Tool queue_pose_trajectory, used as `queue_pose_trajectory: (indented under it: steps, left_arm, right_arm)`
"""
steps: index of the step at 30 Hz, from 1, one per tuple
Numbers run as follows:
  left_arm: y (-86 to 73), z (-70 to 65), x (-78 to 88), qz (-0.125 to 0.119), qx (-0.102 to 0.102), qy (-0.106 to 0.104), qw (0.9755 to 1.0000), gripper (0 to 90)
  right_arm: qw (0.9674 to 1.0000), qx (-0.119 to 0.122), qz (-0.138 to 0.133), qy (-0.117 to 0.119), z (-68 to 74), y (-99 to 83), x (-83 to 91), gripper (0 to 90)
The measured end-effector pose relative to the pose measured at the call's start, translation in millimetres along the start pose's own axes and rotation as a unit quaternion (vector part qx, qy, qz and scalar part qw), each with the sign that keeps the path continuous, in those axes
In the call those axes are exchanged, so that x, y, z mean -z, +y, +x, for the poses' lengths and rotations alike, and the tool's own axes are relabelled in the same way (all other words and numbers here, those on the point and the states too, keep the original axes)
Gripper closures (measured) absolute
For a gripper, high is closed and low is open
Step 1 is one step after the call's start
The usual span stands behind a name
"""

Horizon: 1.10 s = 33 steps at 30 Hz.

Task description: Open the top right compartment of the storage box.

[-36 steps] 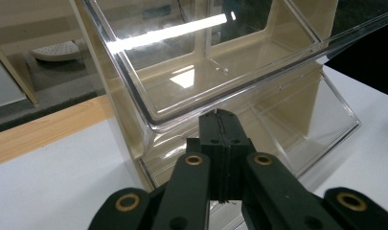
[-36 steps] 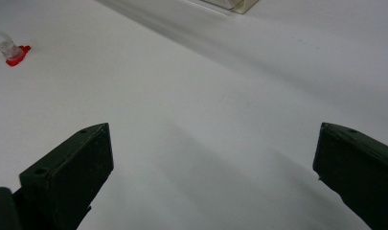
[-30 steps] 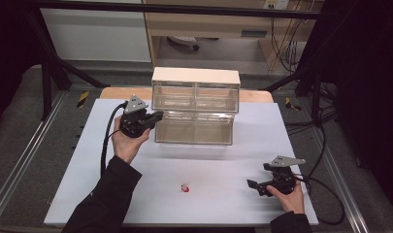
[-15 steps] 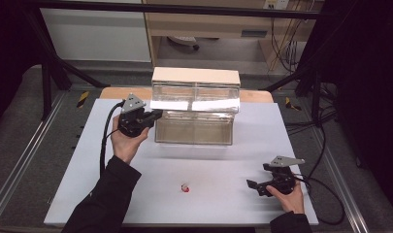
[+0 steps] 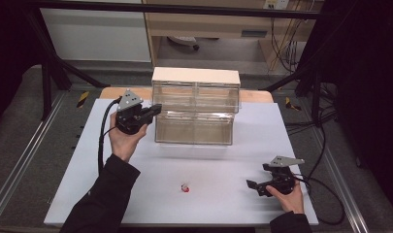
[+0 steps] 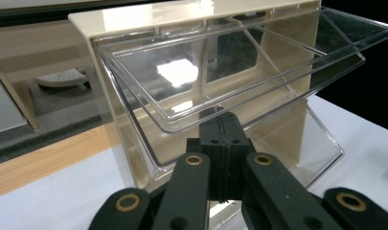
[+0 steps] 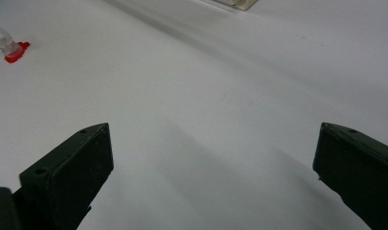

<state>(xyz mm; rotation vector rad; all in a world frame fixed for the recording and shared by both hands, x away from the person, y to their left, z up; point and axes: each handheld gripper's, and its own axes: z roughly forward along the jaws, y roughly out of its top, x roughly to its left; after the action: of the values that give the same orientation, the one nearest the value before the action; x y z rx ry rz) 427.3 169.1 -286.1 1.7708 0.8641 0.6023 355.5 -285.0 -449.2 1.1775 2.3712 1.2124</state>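
The left gripper (image 5: 153, 111) is held at the clear drawer (image 6: 220, 72) of the cabinet (image 5: 196, 77), jaws pressed together. The right gripper (image 5: 252, 185) is rested on the worktop (image 5: 223, 204), jaws spread.

The high view looked forward and down over the whole counter (image 5: 233, 204). The left gripper view sat close against the drawer cabinet (image 6: 134, 28), which the high view shared (image 5: 196, 76); the right gripper view skimmed low across the counter (image 7: 220, 96).
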Motion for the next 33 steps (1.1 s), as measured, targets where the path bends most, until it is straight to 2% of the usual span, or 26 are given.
queue_pose_trajectory:
  steps: [10,33]
  left_arm:
    - [9.6,0.3,0.8,-0.011,0.0,0.007,0.9999,90.0]
    - [27.8,-1.0,3.1,-0.034,-0.004,0.006,0.9994,90.0]
  right_arm:
    - [1.0,-0.001,0.003,0.0,0.3,0.0,-0.2,0.6]
    - [1.0,-0.002,0.001,0.004,0.6,0.1,-0.1,0.6]
